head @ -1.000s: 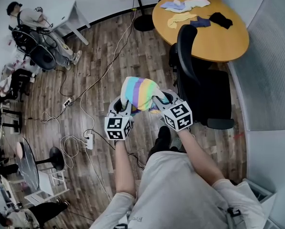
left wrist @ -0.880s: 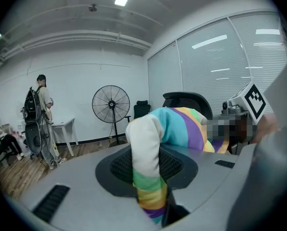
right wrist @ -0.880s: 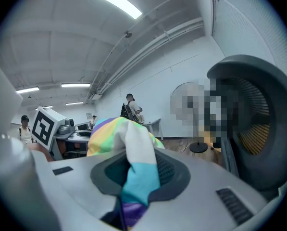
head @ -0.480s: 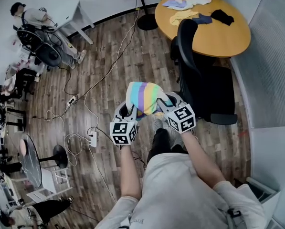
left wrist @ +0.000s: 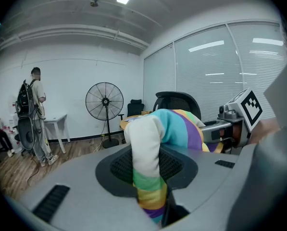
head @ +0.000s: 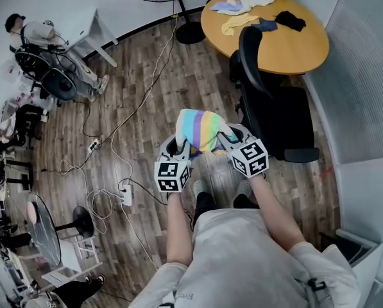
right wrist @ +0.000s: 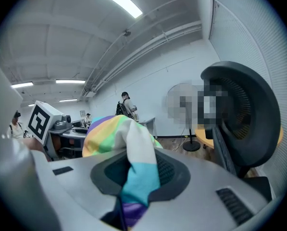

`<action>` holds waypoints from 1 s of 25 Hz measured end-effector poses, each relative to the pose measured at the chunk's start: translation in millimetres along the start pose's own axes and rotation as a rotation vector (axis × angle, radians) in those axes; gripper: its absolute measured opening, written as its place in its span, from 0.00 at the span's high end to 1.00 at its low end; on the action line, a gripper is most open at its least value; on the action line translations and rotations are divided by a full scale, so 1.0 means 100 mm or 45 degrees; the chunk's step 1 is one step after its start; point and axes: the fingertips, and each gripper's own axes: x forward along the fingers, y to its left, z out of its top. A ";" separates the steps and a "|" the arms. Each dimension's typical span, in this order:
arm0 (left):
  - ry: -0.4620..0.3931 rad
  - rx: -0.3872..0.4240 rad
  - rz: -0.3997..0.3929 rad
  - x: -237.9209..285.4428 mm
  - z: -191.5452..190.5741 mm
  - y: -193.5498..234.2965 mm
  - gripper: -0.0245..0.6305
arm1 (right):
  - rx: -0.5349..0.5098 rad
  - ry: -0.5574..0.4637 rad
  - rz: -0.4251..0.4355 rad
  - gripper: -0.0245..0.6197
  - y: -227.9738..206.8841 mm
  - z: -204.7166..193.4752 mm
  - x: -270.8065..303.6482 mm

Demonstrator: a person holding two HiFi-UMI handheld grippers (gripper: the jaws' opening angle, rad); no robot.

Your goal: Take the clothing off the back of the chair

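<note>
The rainbow-striped garment (head: 201, 128) is bunched in the air between the 2 grippers, apart from the black chair (head: 268, 111) on its right. The left gripper (head: 180, 146) has its jaws clamped on 1 end of the cloth, and the right gripper (head: 229, 137) pinches the other end, both narrowly closed on fabric

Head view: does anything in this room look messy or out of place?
Loose cables and a power strip sprawl across the wood floor, a likely trip hazard. Small garments lie scattered on the round table. Nothing looks damaged or spilled.
</note>
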 end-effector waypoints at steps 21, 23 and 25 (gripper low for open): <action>0.007 -0.025 -0.100 -0.13 0.02 0.41 0.79 | -0.013 -0.005 -0.043 0.82 0.27 0.10 0.32; 0.011 -0.029 -0.103 -0.12 -0.01 0.43 0.79 | -0.019 0.004 -0.051 0.82 0.27 0.08 0.34; 0.011 -0.043 -0.104 -0.10 -0.05 0.44 0.79 | -0.022 0.009 -0.058 0.82 0.26 0.06 0.35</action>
